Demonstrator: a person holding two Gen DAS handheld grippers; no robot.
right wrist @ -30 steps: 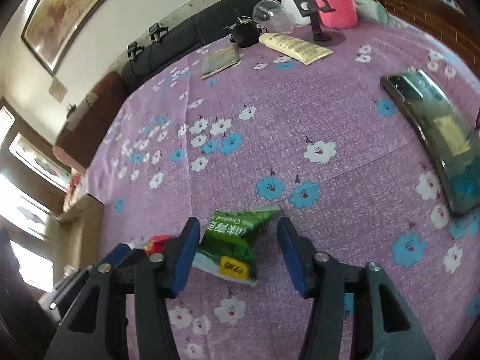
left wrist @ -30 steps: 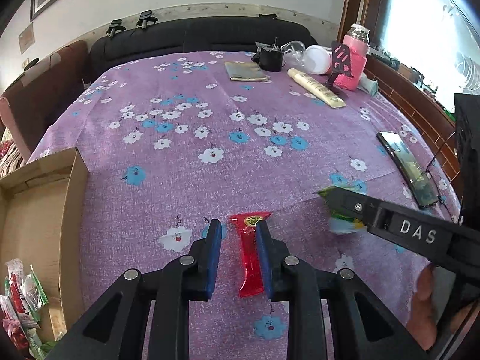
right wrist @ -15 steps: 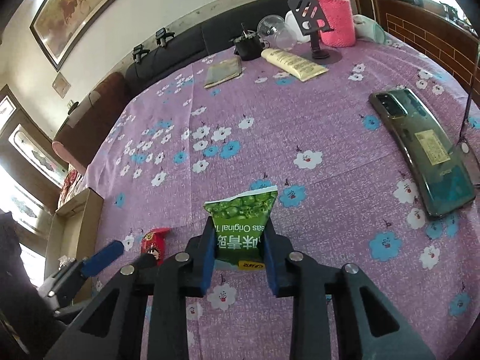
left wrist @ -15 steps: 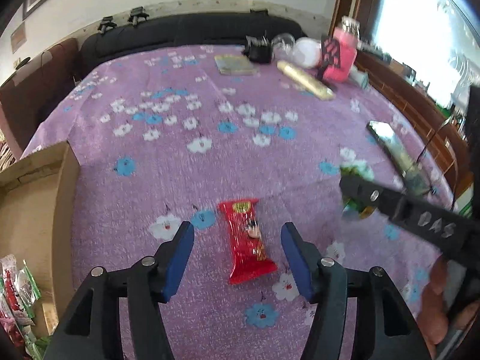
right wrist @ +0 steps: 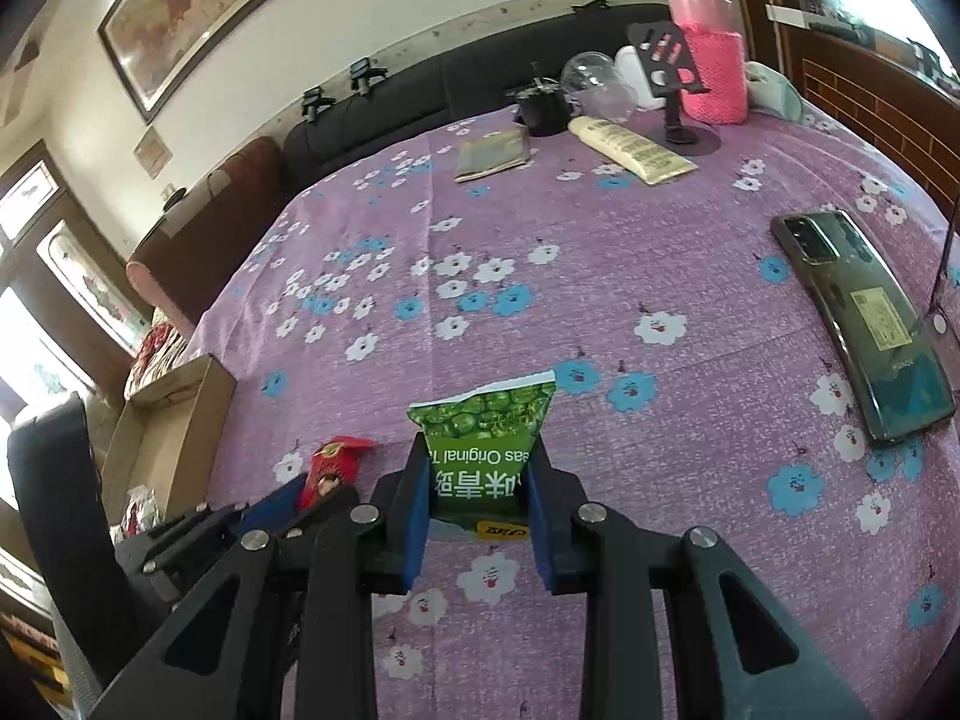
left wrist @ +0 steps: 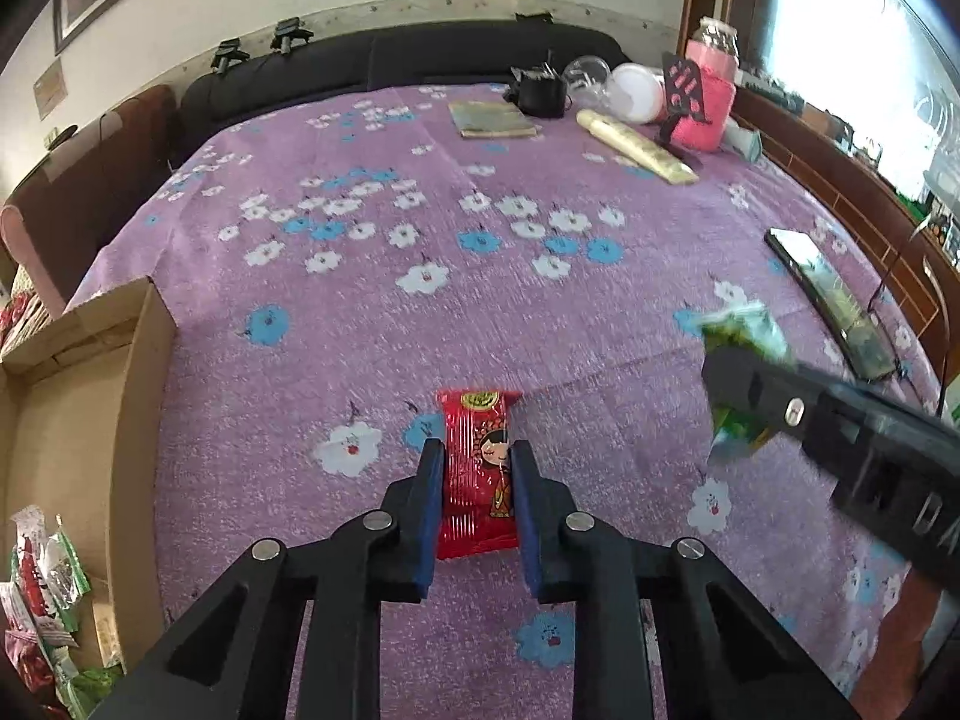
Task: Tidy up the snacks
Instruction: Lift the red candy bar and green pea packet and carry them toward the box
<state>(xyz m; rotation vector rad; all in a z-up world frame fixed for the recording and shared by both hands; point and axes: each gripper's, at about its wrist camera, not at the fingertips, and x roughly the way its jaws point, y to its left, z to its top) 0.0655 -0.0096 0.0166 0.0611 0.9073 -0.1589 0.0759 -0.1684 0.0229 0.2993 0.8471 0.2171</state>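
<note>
My left gripper (left wrist: pixel 477 456) is shut on a red snack packet (left wrist: pixel 478 468) with a cartoon face, at the near middle of the purple flowered tablecloth (left wrist: pixel 420 228). My right gripper (right wrist: pixel 478 456) is shut on a green pea snack bag (right wrist: pixel 483 444) and holds it just above the cloth. In the left wrist view the right gripper and the green bag (left wrist: pixel 741 348) show blurred at the right. In the right wrist view the red packet (right wrist: pixel 330 468) and the left gripper show at lower left.
An open cardboard box (left wrist: pixel 66 396) with several snack packets (left wrist: pixel 42 588) stands at the left edge; it also shows in the right wrist view (right wrist: pixel 168 426). A phone (right wrist: pixel 864 318) lies at the right. A cream tube (right wrist: pixel 630 147), a wallet (right wrist: pixel 492 150), a phone stand and a pink bottle (right wrist: pixel 711 54) are at the far side.
My left gripper opened half a second ago and has closed again on the red packet. My right gripper closed on the green bag and has lifted it slightly.
</note>
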